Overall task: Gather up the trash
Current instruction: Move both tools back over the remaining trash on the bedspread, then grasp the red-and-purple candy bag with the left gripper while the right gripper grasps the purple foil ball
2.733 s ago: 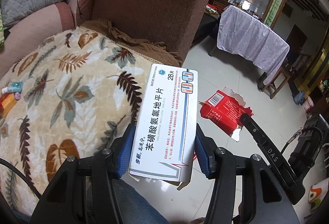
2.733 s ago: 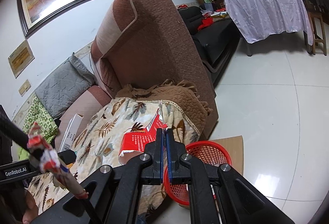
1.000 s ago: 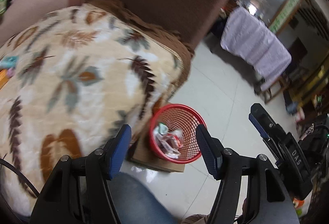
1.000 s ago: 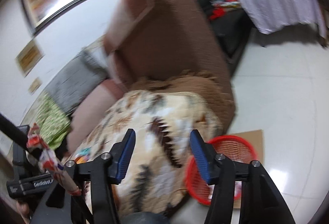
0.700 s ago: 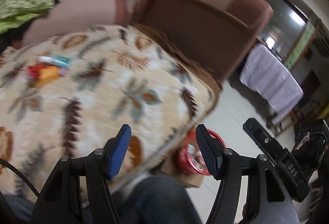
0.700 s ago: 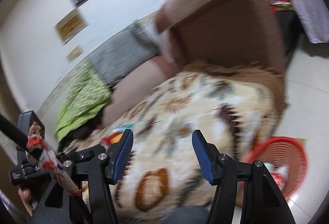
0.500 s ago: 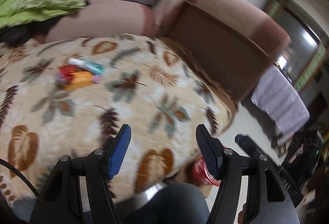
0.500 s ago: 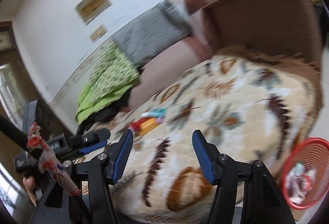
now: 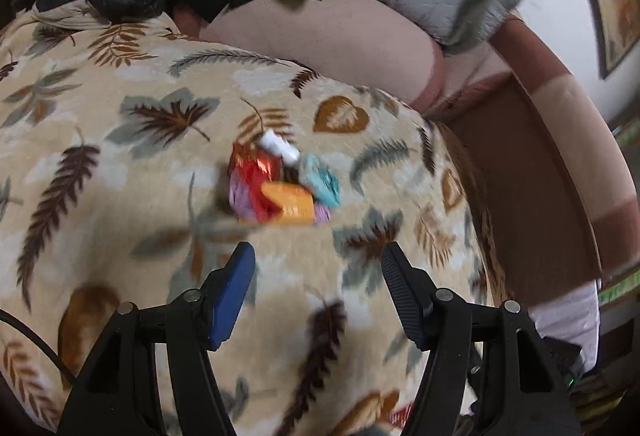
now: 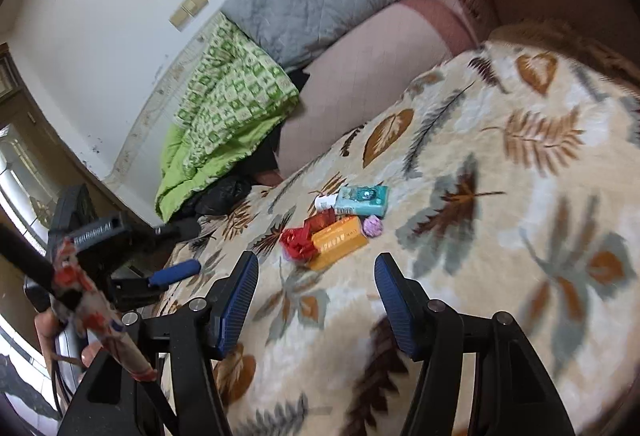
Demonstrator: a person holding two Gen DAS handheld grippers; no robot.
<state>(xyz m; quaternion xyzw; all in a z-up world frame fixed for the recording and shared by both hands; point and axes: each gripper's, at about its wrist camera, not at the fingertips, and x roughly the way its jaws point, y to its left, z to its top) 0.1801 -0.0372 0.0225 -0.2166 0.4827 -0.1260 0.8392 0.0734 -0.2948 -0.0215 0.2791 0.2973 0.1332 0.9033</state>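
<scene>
1. Readable writing: "GenRobot.AI" in white letters on the black body of the left tool [image 10: 176, 274] as seen from the right wrist view; printing on the trash is too blurred to read.
2. No container shows in either view.
3. The trash is a small heap on the cream leaf-patterned fleece blanket [image 9: 120, 164]: an orange rectangular carton [image 10: 339, 242], a crumpled red foil wrapper [image 10: 298, 242], a teal packet [image 10: 362, 200], a small white tube [image 10: 325, 201] and a purple crumpled scrap [image 10: 373, 226], all touching or just beside each other.
4. The left tool [image 9: 318, 270] gapes wide and empty, hovering near the heap.
5. The right tool [image 10: 316, 278] is likewise spread wide, holding nothing, near the orange carton.
</scene>
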